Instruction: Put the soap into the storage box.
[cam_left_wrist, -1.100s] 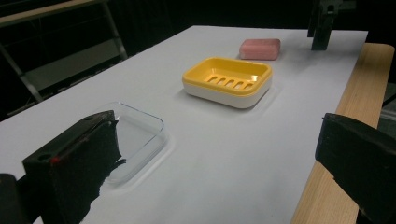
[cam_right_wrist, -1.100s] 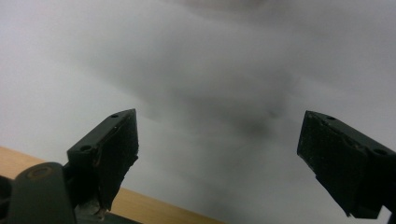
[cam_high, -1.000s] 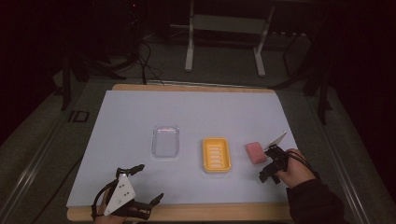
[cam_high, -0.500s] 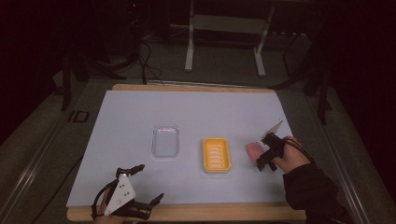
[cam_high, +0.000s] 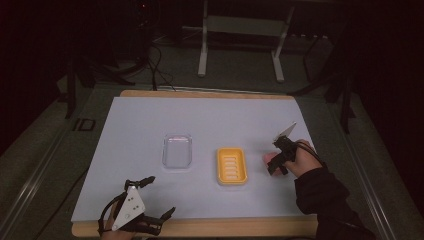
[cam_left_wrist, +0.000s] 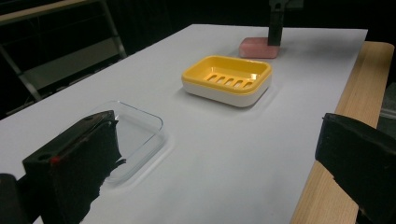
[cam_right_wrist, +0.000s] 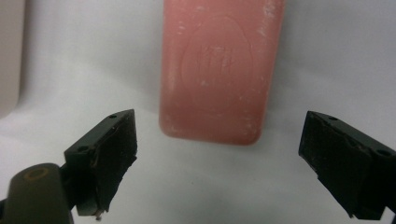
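Observation:
A pink soap bar lies flat on the white table cover, just ahead of my right gripper, whose jaws stand wide apart and hold nothing. From above, the right gripper hangs over the soap and hides most of it. Left of the soap sits a yellow soap dish with a slotted floor. A clear plastic tray lies further left. My left gripper rests open near the table's front edge. Ahead of the left gripper are the tray, the dish and the soap.
The white cover leaves a wooden table edge bare at the front. A metal stand and cables lie on the dark floor beyond the table. A dark sleeve comes in from the bottom right.
My right gripper has moved left and down over the pink soap, jaws still apart. The left gripper has stayed in place.

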